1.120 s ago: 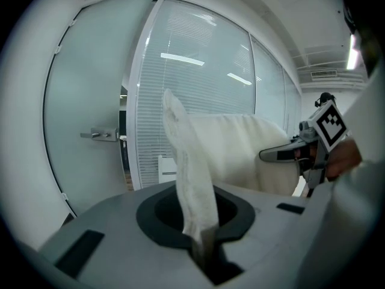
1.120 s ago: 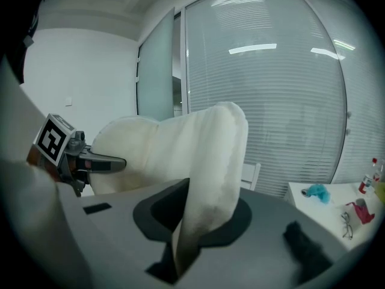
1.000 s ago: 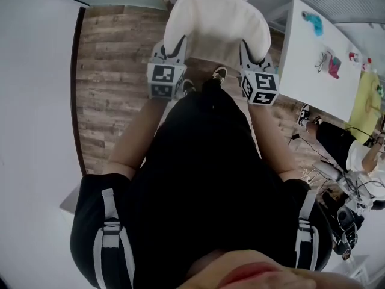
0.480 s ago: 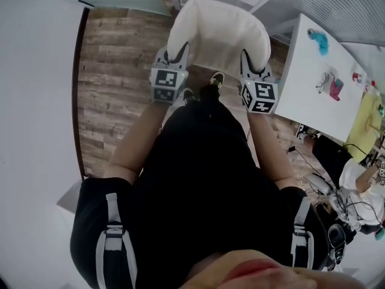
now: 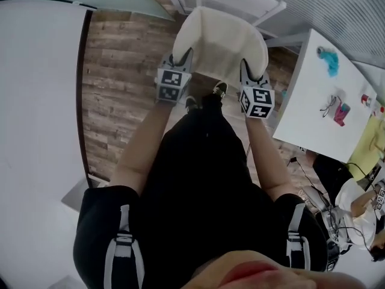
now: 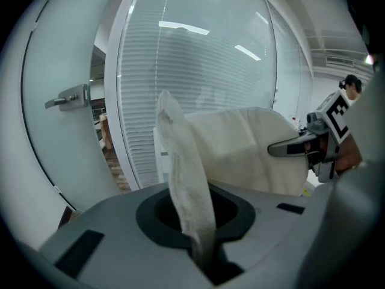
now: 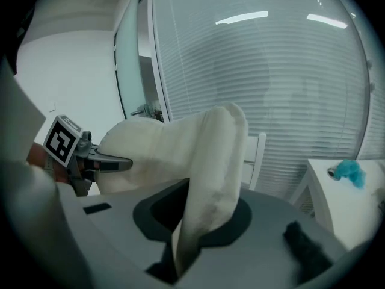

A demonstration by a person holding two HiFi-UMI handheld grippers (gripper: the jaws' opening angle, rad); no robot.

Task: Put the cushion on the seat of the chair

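Both grippers have carried the cushion (image 5: 219, 41) forward since a second ago; in the head view it now sits higher in the frame, closer to the white chair (image 5: 269, 12) beyond it.

The left gripper (image 5: 180, 58) has its jaws pinched tight on the cushion's left edge – in the left gripper view a thin fold of the cream fabric (image 6: 186, 185) rises straight out of the narrow slot between them. The right gripper (image 5: 246, 70) is clamped the same way on the opposite edge, a thicker roll of the cushion (image 7: 210, 161) standing up from its jaws. Each gripper shows in the other's view, biting the far side.

The cushion hangs stretched between the two, held up in the air in front of the person and above the wooden floor (image 5: 114, 89) – it is not on the seat. The person's shoes (image 5: 219, 90) show just below it. A white table (image 5: 313, 101) stands to the right, and a glass wall with blinds (image 6: 198, 71) lies ahead.
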